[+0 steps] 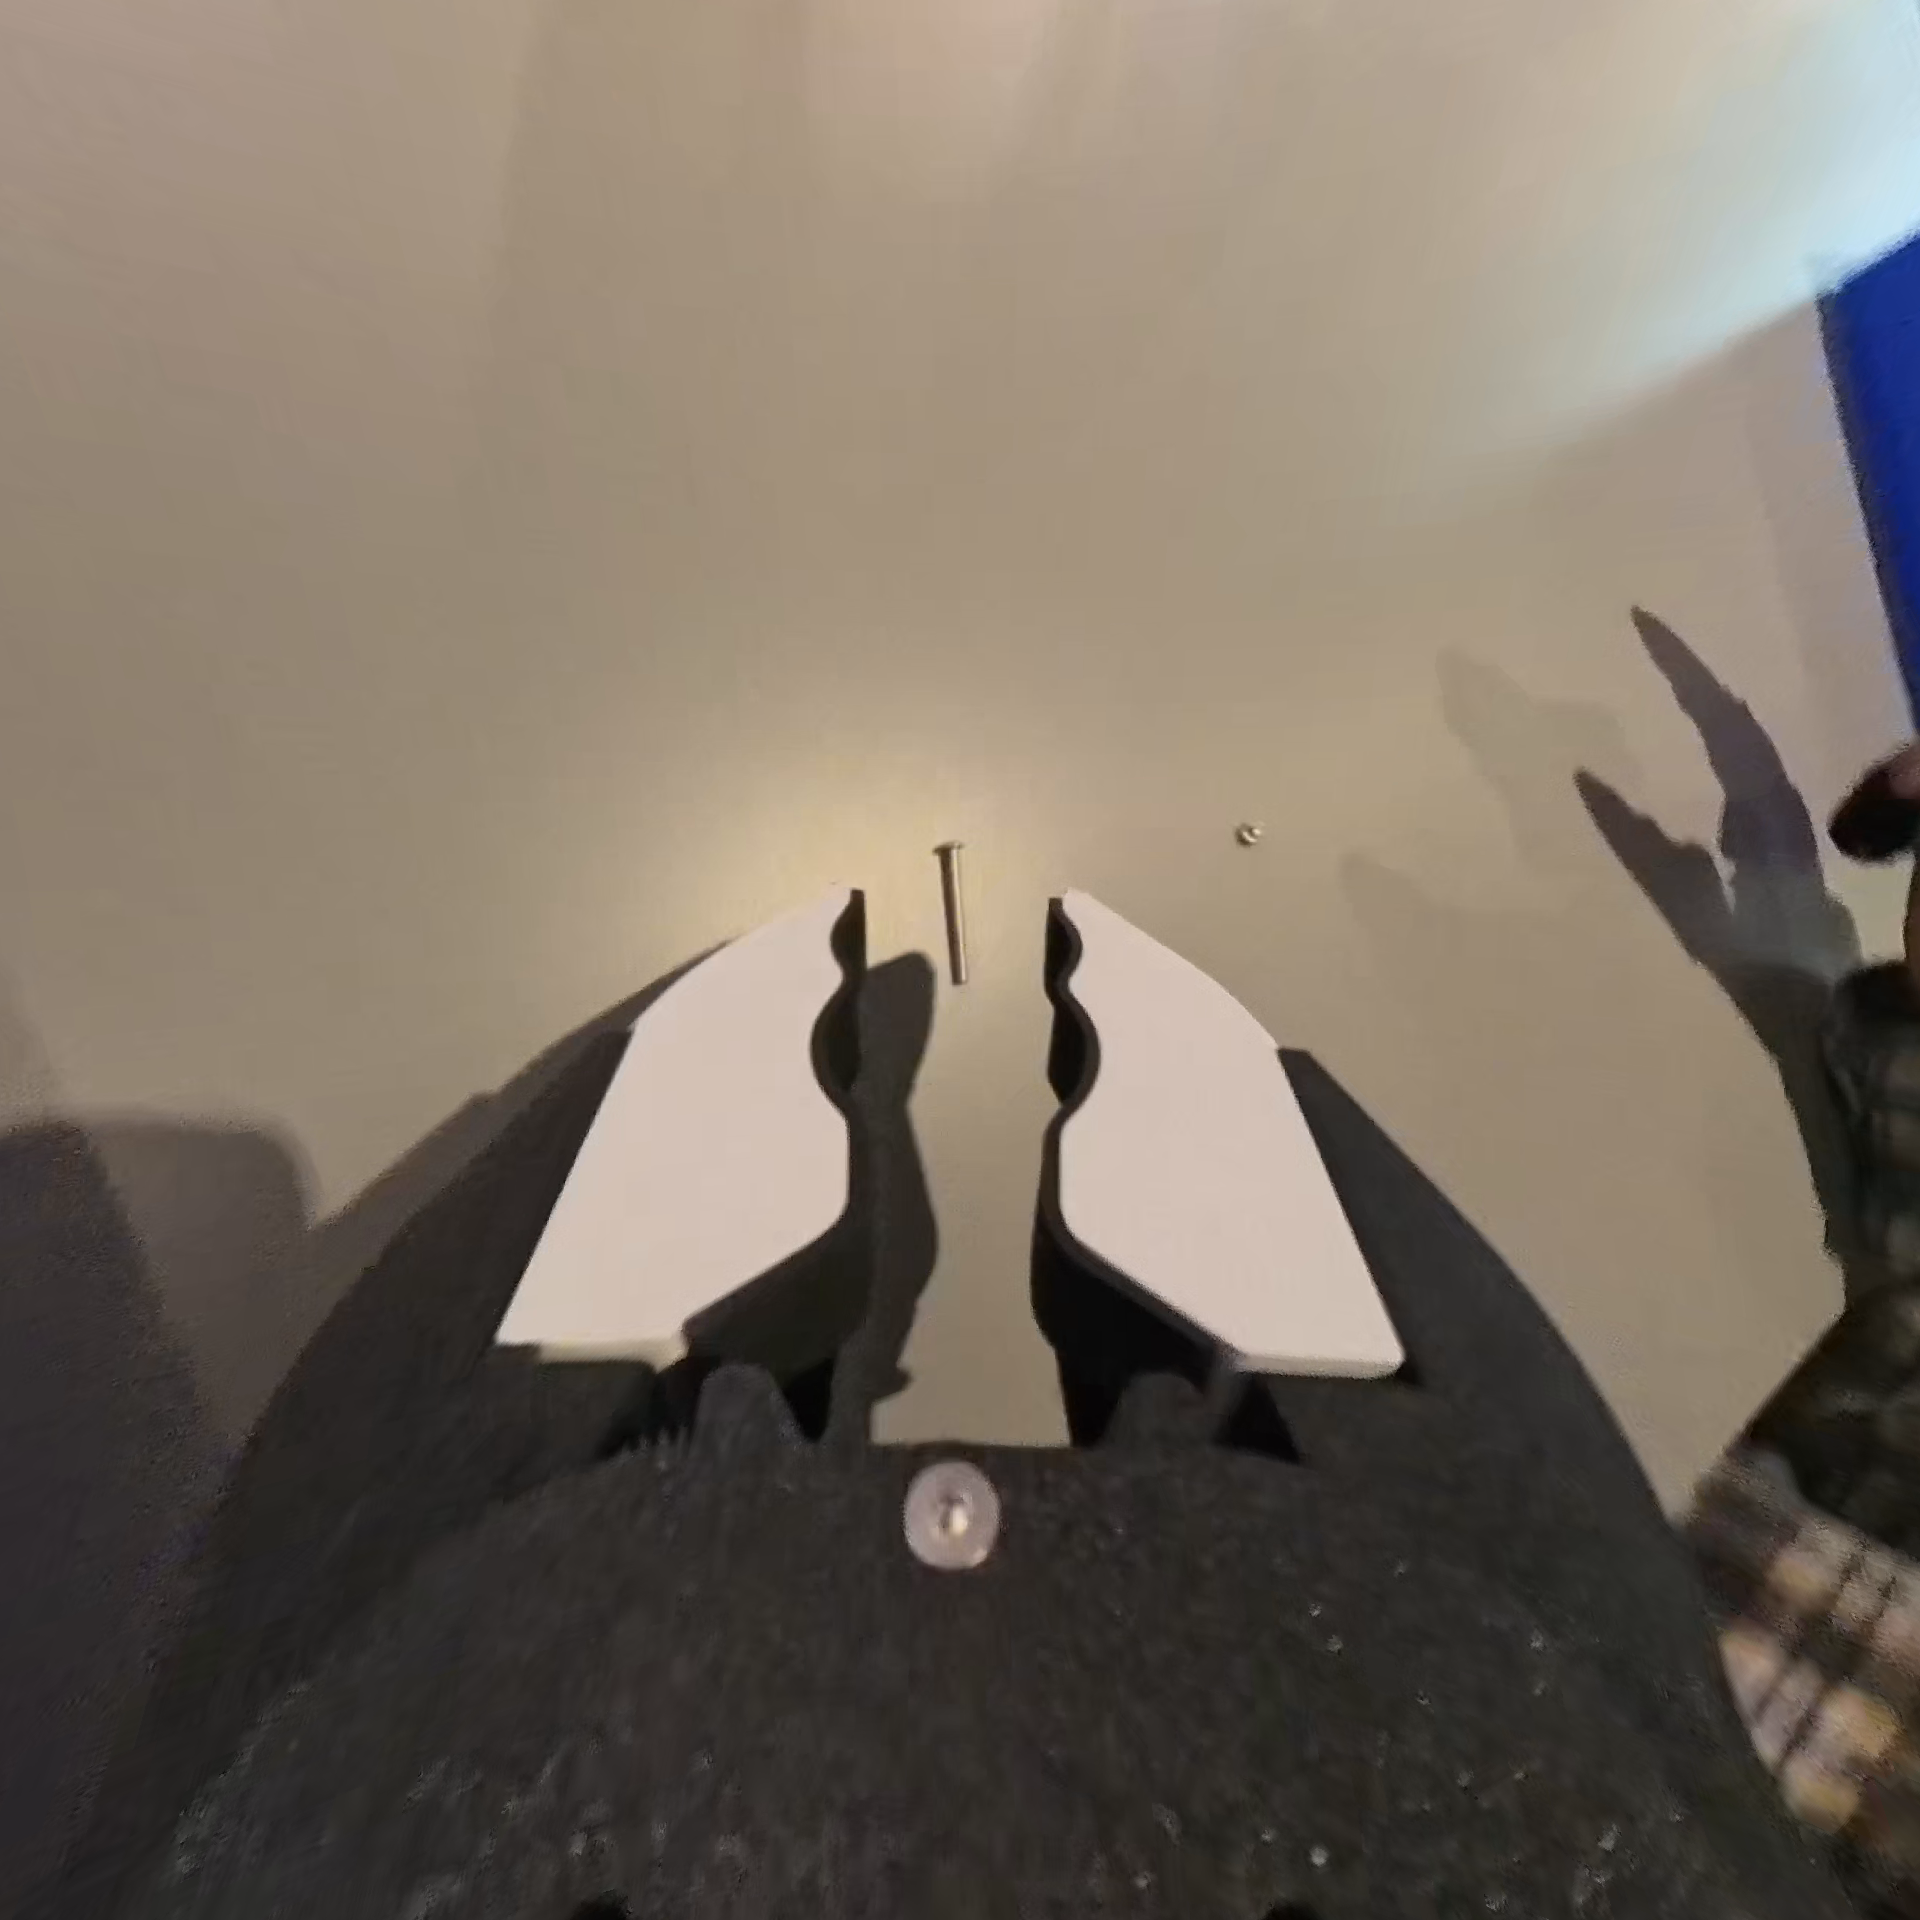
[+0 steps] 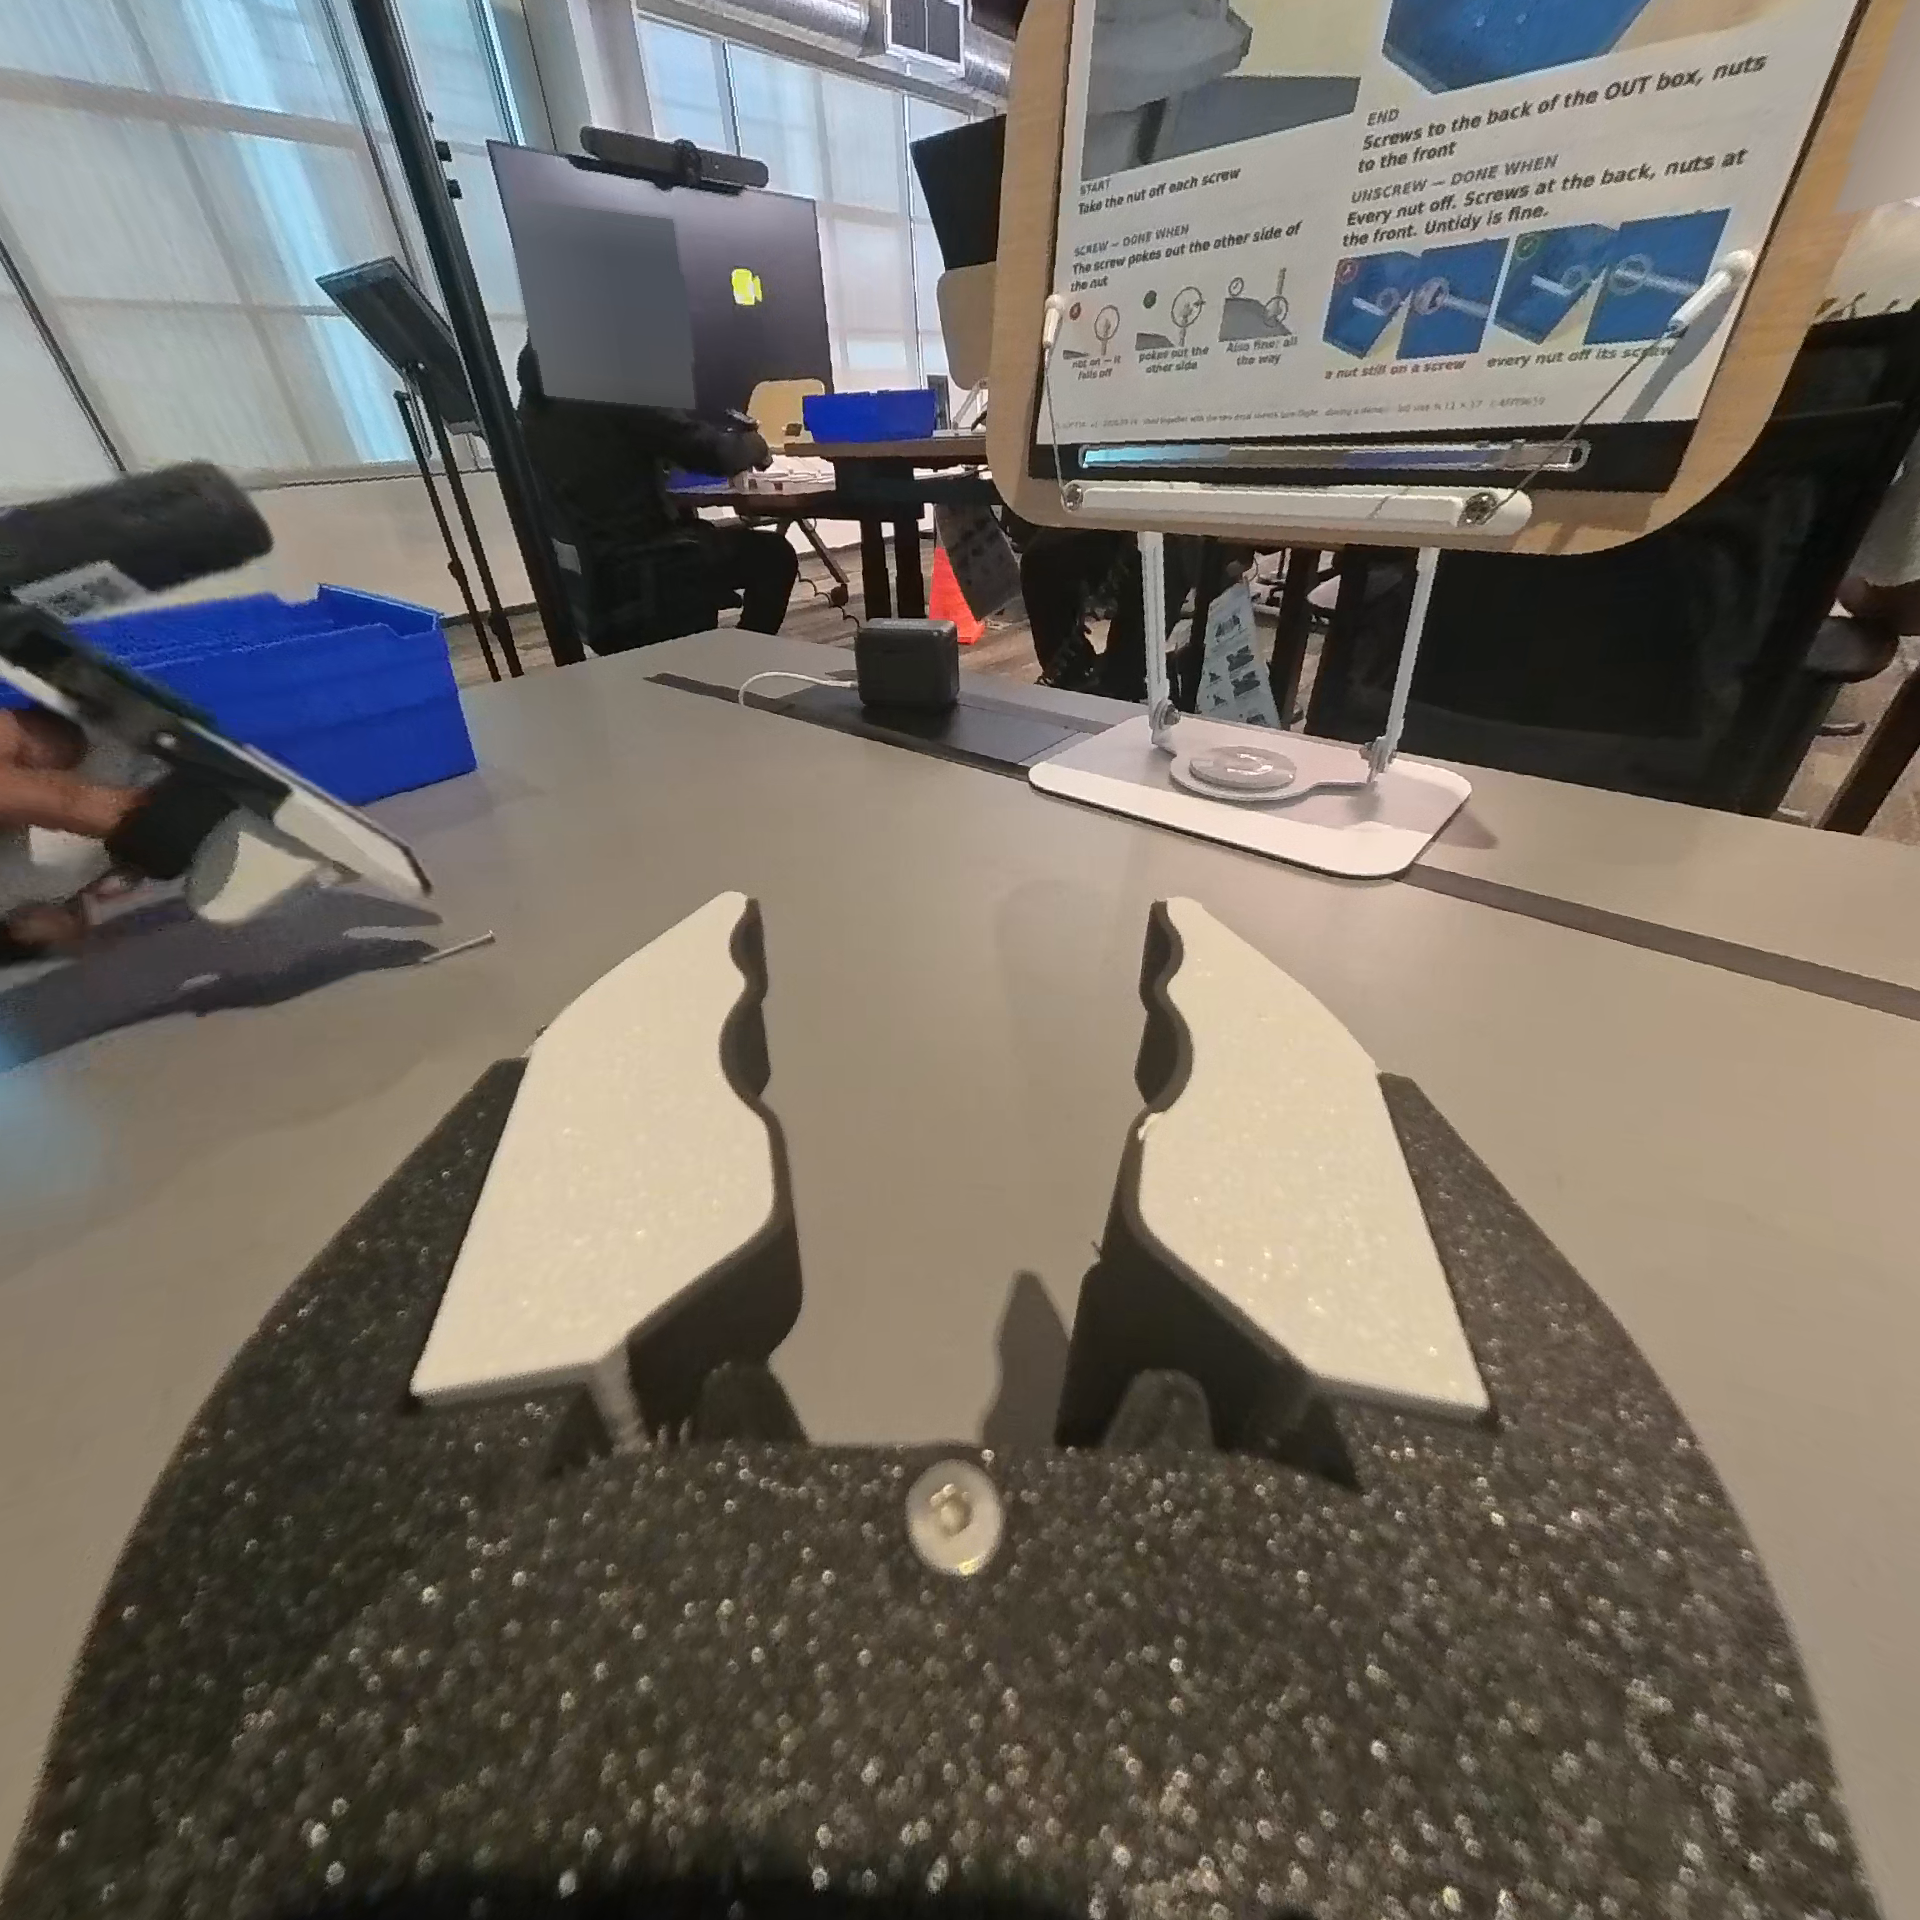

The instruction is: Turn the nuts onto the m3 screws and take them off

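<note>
My left hand-held gripper (image 1: pixel 954 902): fingers apart, empty, low over the pale surface (image 1: pixel 623 520). Screw (image 1: pixel 952 911): lying loose between its fingertips. Nut (image 1: pixel 1248 833): near, to the right, apart from the screw. My right hand-held gripper (image 2: pixel 951 920): fingers spread, empty, above bare surface.
</note>
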Demonstrator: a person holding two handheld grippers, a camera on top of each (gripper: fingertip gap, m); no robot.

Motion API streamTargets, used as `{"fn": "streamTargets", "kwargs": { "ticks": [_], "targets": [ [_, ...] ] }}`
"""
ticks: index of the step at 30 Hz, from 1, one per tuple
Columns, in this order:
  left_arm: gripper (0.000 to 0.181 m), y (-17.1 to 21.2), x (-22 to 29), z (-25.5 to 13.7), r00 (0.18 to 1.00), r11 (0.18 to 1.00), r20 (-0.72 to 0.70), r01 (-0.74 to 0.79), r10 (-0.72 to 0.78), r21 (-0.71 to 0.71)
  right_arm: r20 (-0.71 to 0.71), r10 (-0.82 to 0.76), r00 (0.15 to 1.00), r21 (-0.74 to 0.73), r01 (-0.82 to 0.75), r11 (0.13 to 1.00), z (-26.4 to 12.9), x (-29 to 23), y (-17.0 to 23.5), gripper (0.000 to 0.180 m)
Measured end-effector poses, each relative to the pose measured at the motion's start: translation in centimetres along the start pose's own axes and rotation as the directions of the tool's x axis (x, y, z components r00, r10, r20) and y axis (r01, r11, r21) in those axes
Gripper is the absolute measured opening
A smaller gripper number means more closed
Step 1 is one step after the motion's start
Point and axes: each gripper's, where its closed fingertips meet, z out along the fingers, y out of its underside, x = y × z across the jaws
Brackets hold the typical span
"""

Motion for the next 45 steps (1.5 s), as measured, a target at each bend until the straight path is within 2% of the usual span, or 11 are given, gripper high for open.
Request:
{"fn": "streamTargets", "kwargs": {
  "ticks": [3,6,8,10,12,14,17,20,22,26,45],
  "targets": [
    [0.023,-2.2,1.2,-2.0,0.968,0.974,-0.109,-0.228,0.227,-0.003,0.001,-0.001,1.0,0.0,0.001,1.0,-0.1,0.1,0.0,0.069],
    [0.023,-3.7,2.5,-3.6,0.818,0.838,-0.217,-0.546,0.532,-0.005,0.004,-0.003,1.0,0.003,0.003,1.0,-0.1,0.1,-0.1,0.069],
    [0.028,-3.1,3.2,-3.9,0.615,0.639,-0.32,-0.768,0.721,-0.037,0.006,-0.005,1.0,0.005,0.005,1.0,-0.2,0.1,-0.1,0.069],
    [0.028,-2.3,2.8,-3.5,0.357,0.357,-0.379,-0.931,0.854,-0.072,0.01,-0.006,1.0,0.003,0.006,1.0,-0.1,0.0,0.0,0.069],
    [0.028,-1.9,2.7,-2.8,0.103,0.08,-0.419,-0.994,0.902,-0.072,0.012,-0.016,1.0,0.0,0.016,1.0,-0.1,-0.1,0.0,0.069],
    [0.024,-1.1,3.5,-2.3,-0.093,-0.131,-0.494,-0.991,0.865,-0.042,0.012,-0.024,1.0,0.0,0.024,1.0,-0.1,-0.2,0.0,0.069],
    [0.022,-0.1,4.2,-1.3,-0.287,-0.364,-0.578,-0.931,0.763,-0.018,0.017,-0.032,0.999,0.0,0.032,0.999,-0.1,-0.2,0.0,0.069],
    [0.022,0.8,4.6,-0.7,-0.401,-0.515,-0.647,-0.857,0.648,0.017,0.02,-0.04,0.999,-0.004,0.041,0.999,-0.1,-0.3,0.0,0.07],
    [0.023,1.1,4.6,-0.3,-0.435,-0.574,-0.683,-0.818,0.587,0.028,0.019,-0.045,0.999,-0.004,0.045,0.999,-0.2,-0.3,0.0,0.07],
    [0.023,1.9,4.1,0.8,-0.446,-0.626,-0.734,-0.779,0.513,0.036,0.021,-0.043,0.999,-0.002,0.043,0.999,-0.3,-0.3,0.0,0.07],
    [0.024,4.1,5.3,2.0,-0.455,-0.632,-0.759,-0.771,0.467,0.073,0.032,-0.043,0.999,-0.01,0.044,0.999,-0.4,-0.5,0.2,0.07]
  ]
}}
